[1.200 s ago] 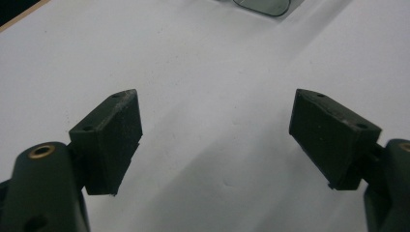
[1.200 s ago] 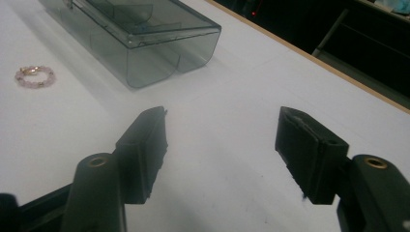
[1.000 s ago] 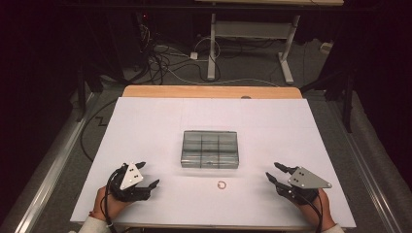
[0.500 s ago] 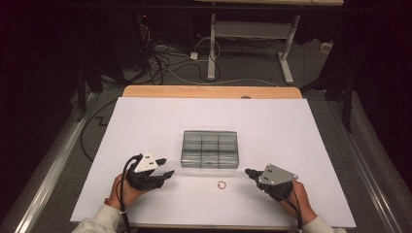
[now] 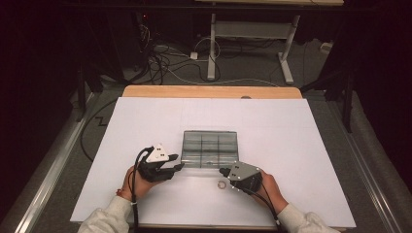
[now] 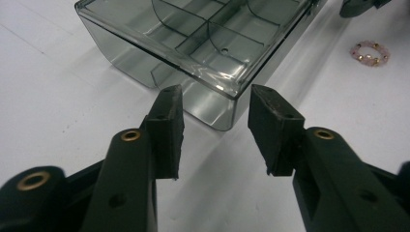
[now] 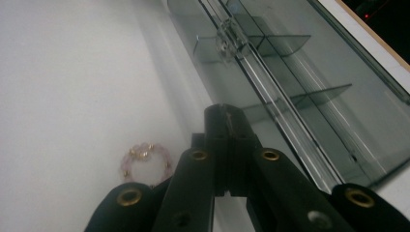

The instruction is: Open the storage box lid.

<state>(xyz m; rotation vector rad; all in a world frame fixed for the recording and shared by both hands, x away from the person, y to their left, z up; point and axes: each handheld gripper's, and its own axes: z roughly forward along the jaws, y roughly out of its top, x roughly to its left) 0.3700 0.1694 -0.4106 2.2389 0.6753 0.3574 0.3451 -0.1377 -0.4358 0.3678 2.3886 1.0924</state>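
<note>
Both grippers have come inward toward the box since the earlier frames, where they stood far out at the two sides of the table.

From the high view, the smoky clear compartment box (image 5: 210, 149) lies flat in the middle of the white table (image 5: 291, 131), its long axis going left to right. The lid is closed and the dividers inside show through it. The left gripper (image 5: 177, 167) is at the box's near left corner, and the right gripper (image 5: 222, 171) is at its near edge, right of the middle. A small bead bracelet (image 5: 222, 184) lies on the table just in front of the box, near the right gripper.

From the left gripper view, the jaws have just been closing and now stand half apart, with the corner of the box (image 6: 220, 104) just beyond the gap and no pad touching it. The pink bracelet (image 6: 370, 52) is at the far right.

From the right gripper view, the jaws are pressed together with nothing between them, their tip close to the box's front wall (image 7: 290, 87), where a clear latch (image 7: 227, 41) sits. The bracelet (image 7: 144, 162) lies beside the jaws on the left.
</note>
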